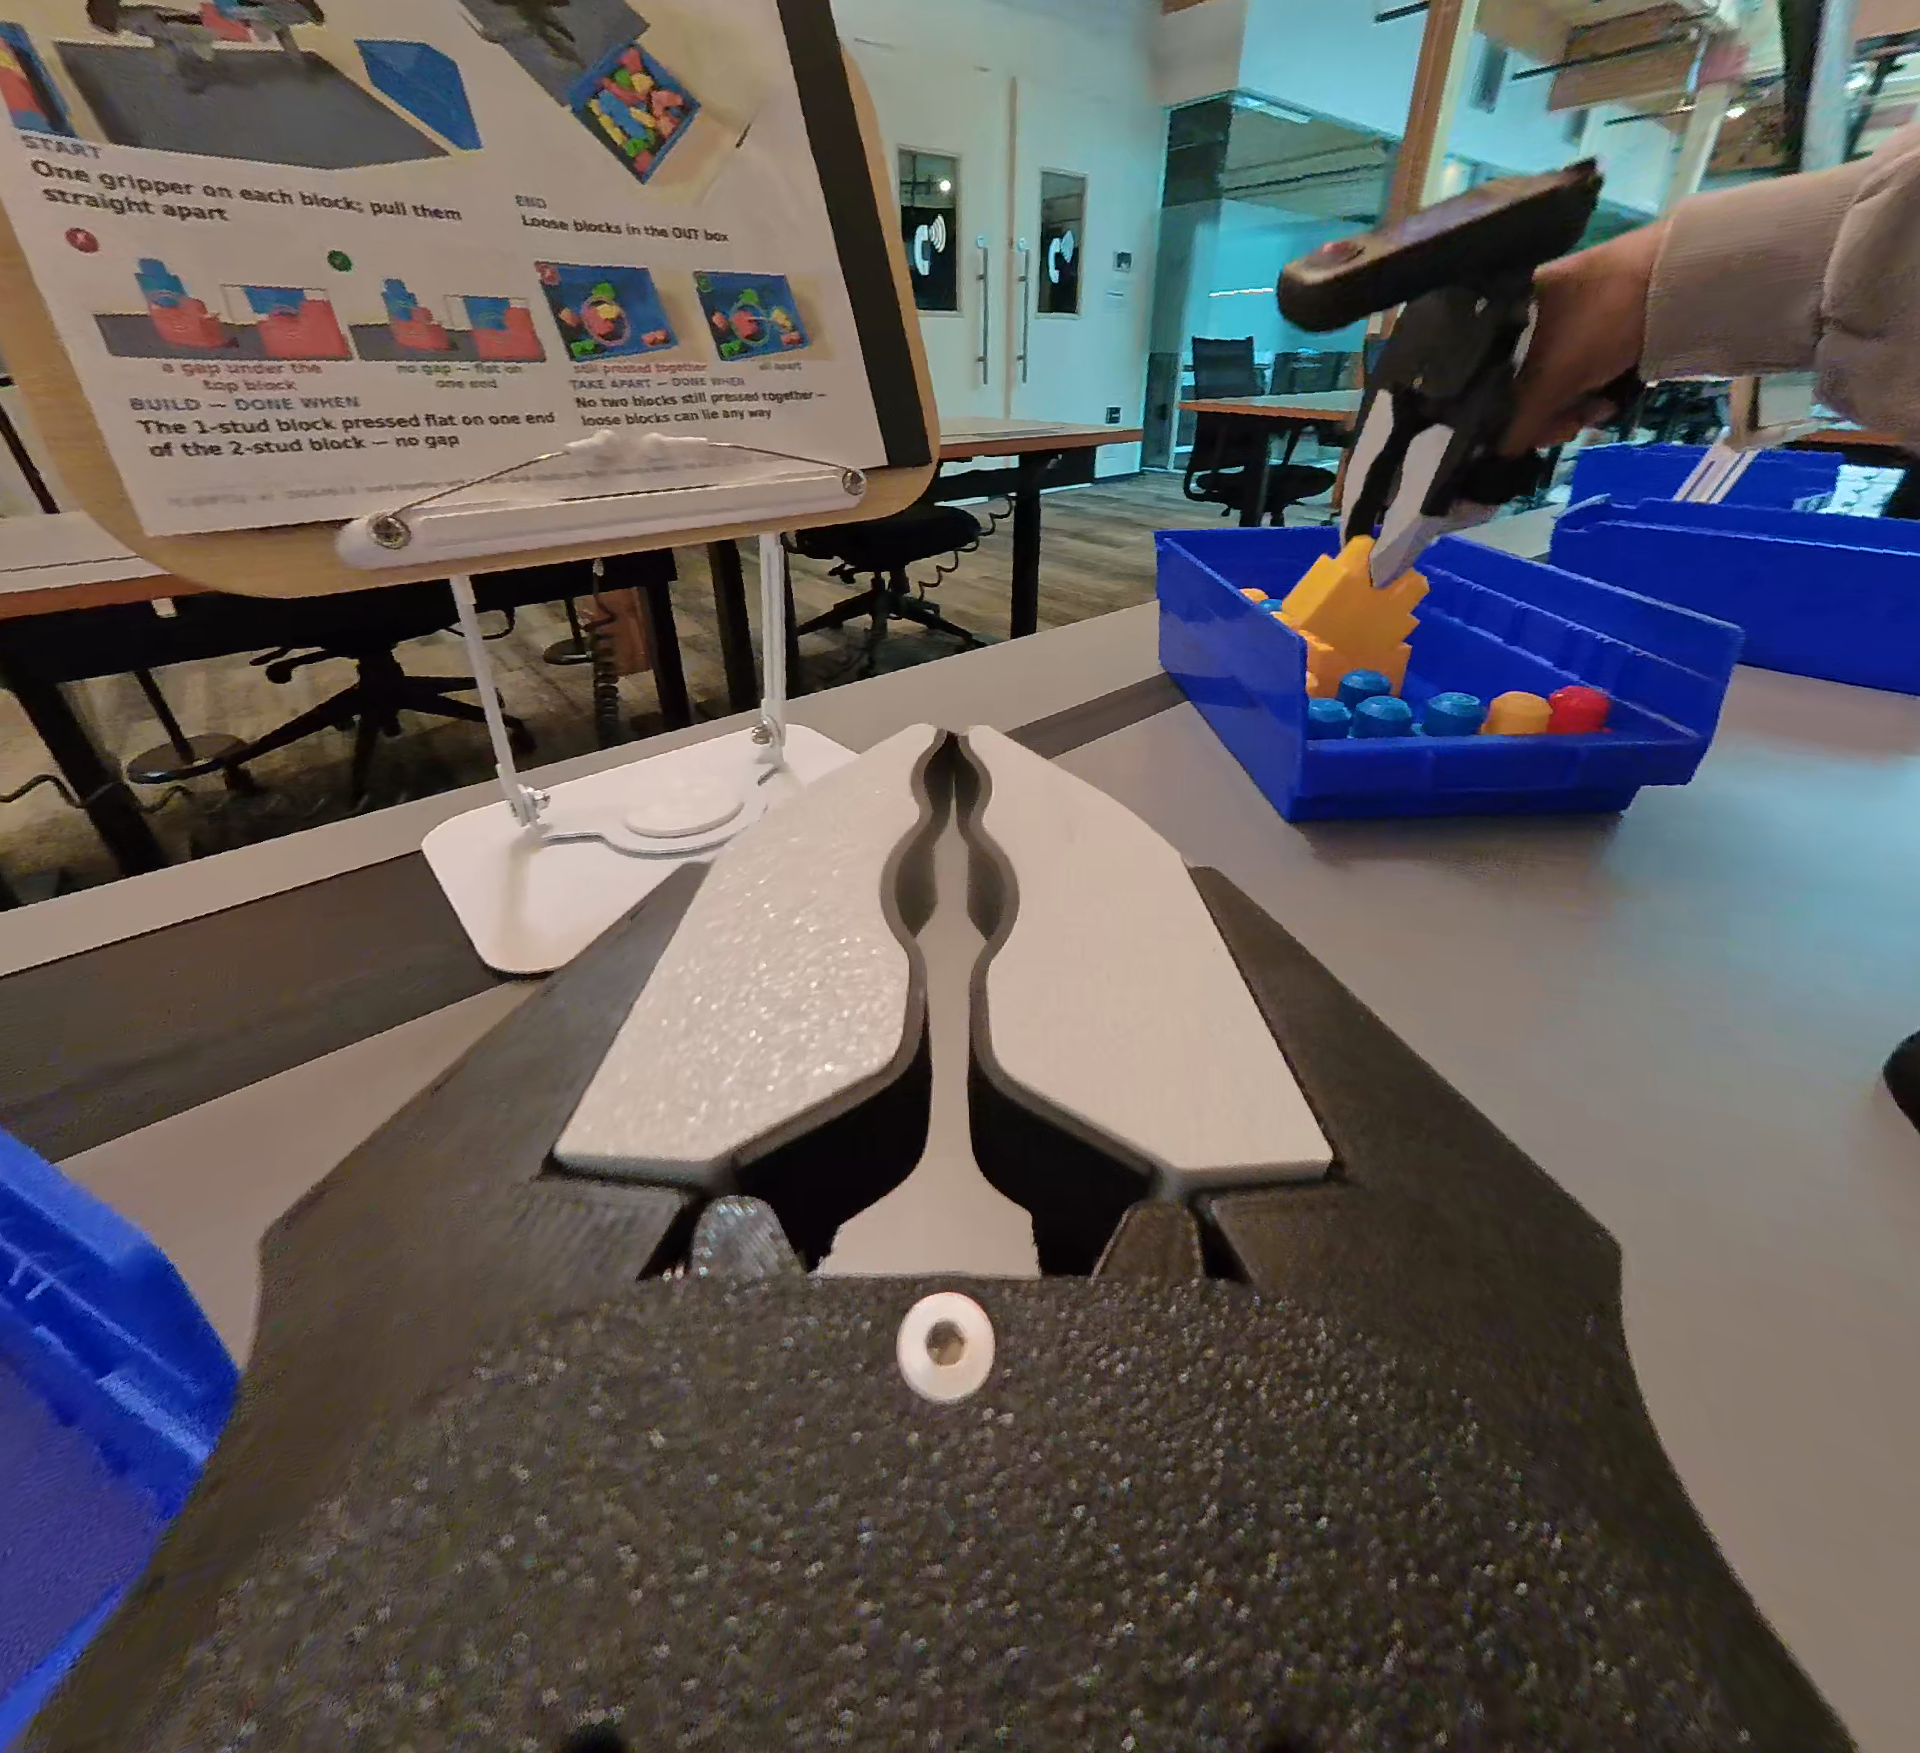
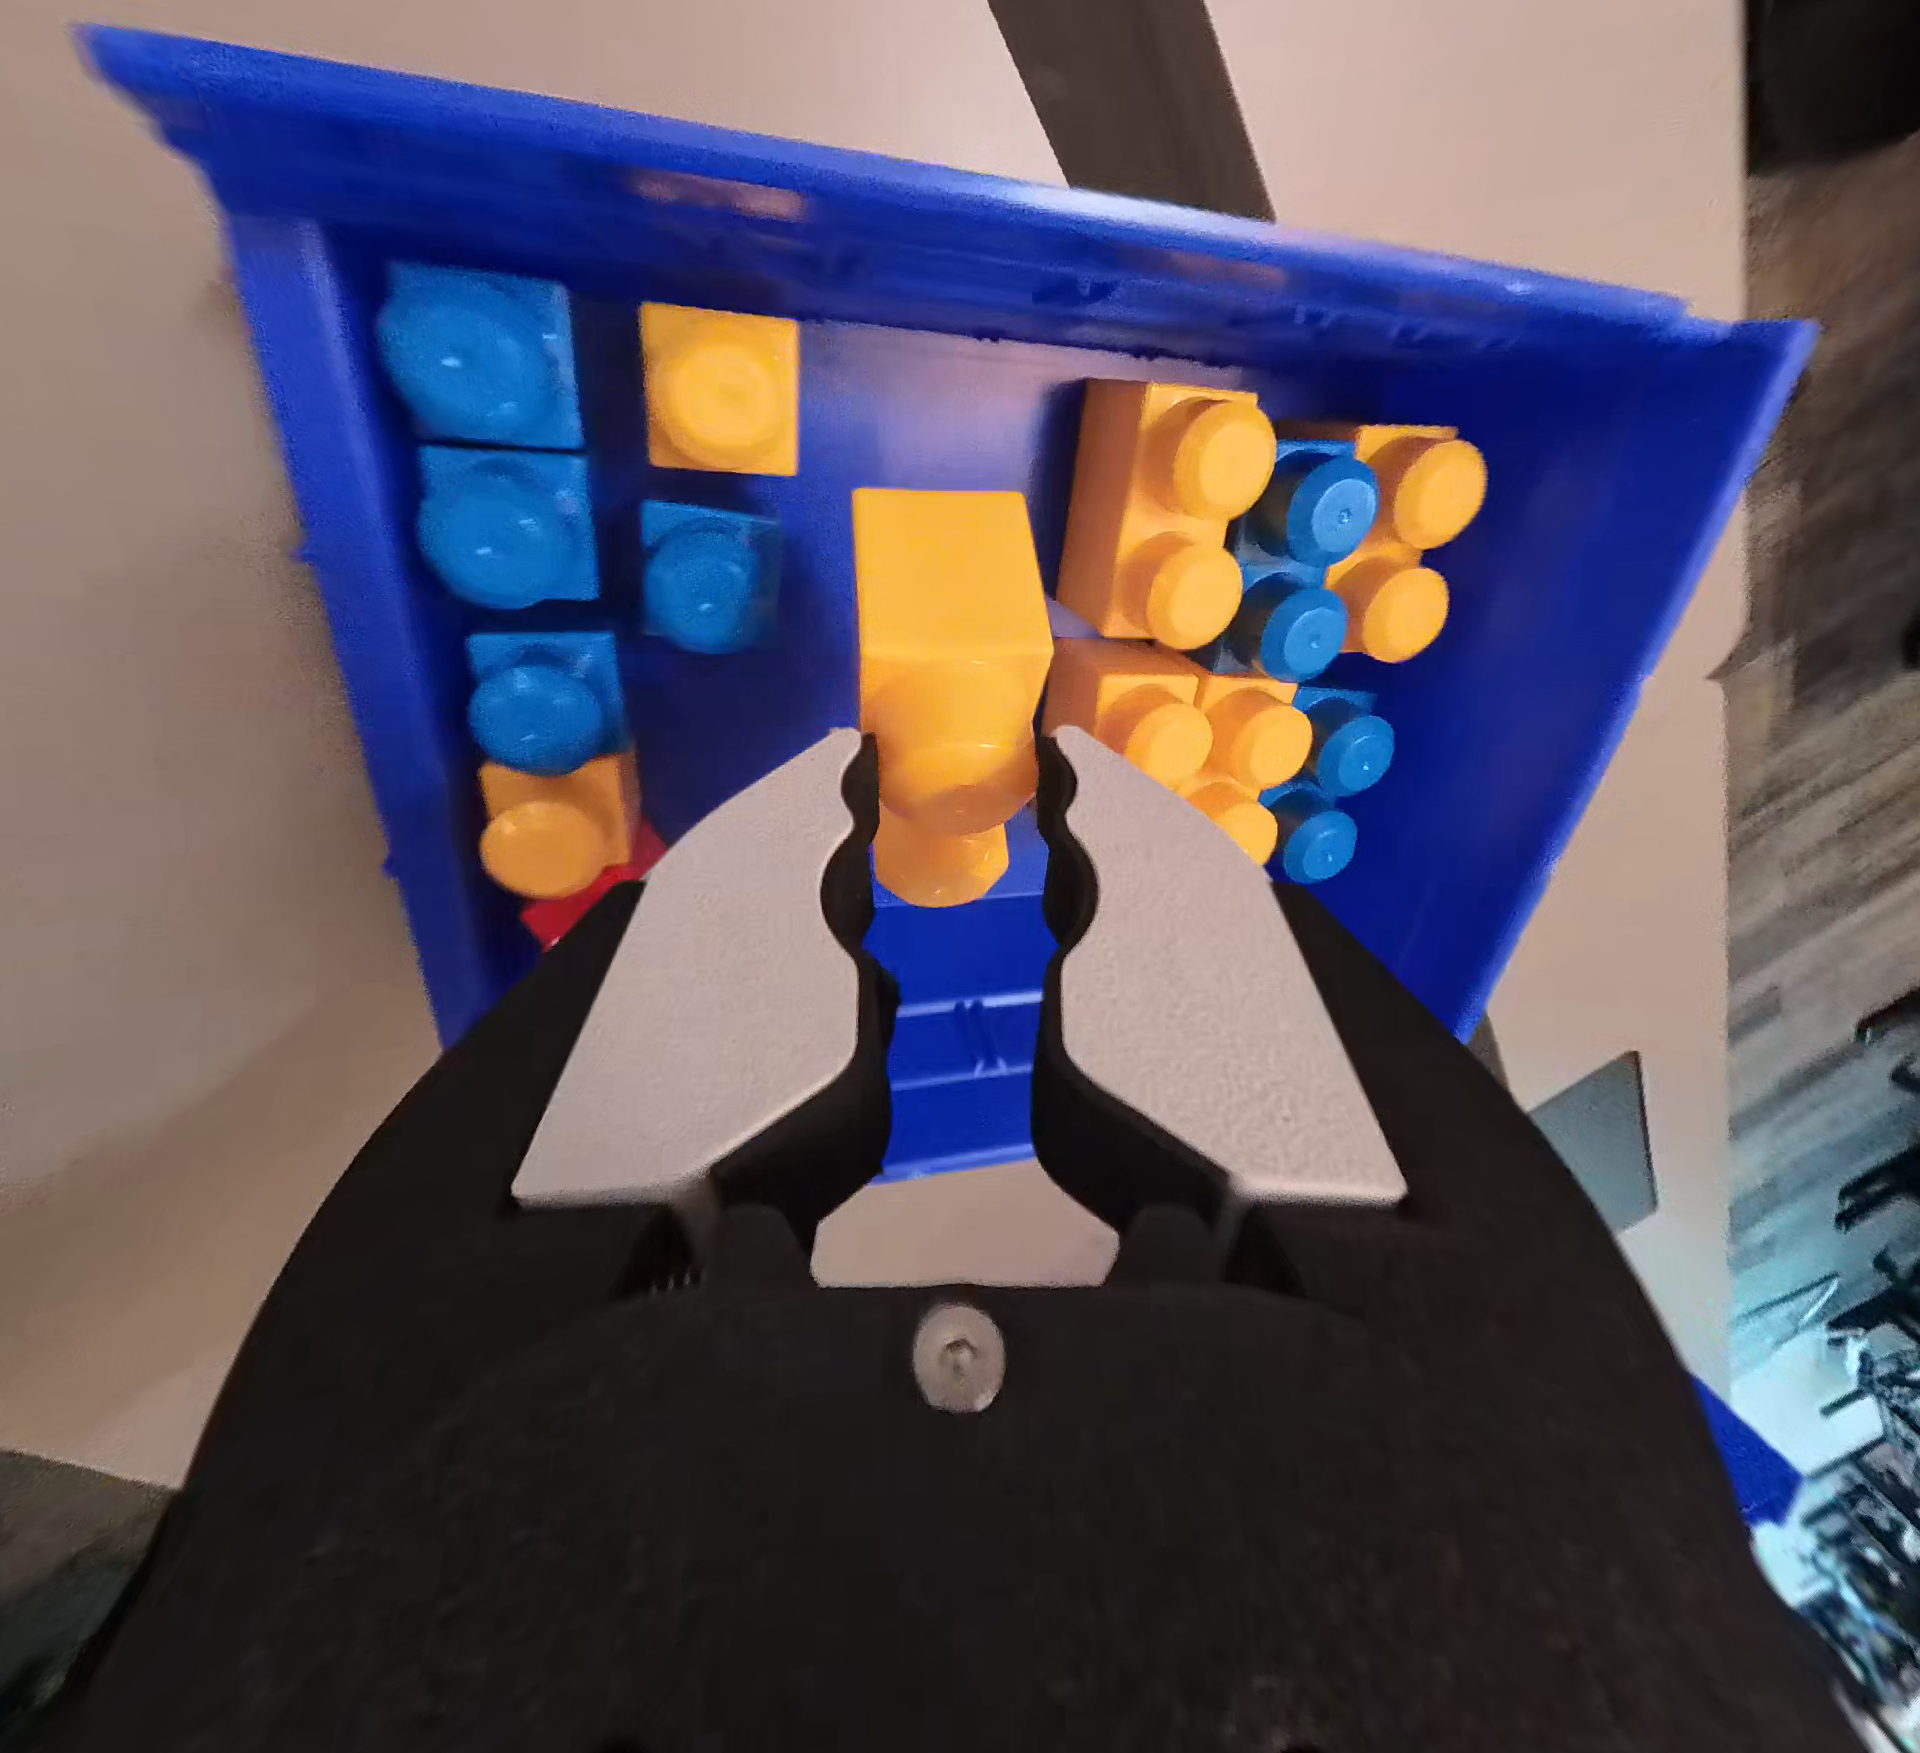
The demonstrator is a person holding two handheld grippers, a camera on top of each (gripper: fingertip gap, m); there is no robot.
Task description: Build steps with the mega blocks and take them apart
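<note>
At frame centre, the right tongs [image 2: 951, 753] pinched an orange block [image 2: 945, 623] by its stud above the blue bin [image 2: 1621, 623]. The left tongs [image 1: 951, 753] hovered nearly closed, empty, over the worktop [image 1: 1558, 1028].

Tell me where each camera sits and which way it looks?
Left wrist view: on the left tool, low over the grey table, looking across at the instruction board; a hand holds the right tool.
Right wrist view: on the right tool, looking down into the blue bin.
Shared: the bin and the gripped yellow block.
</note>
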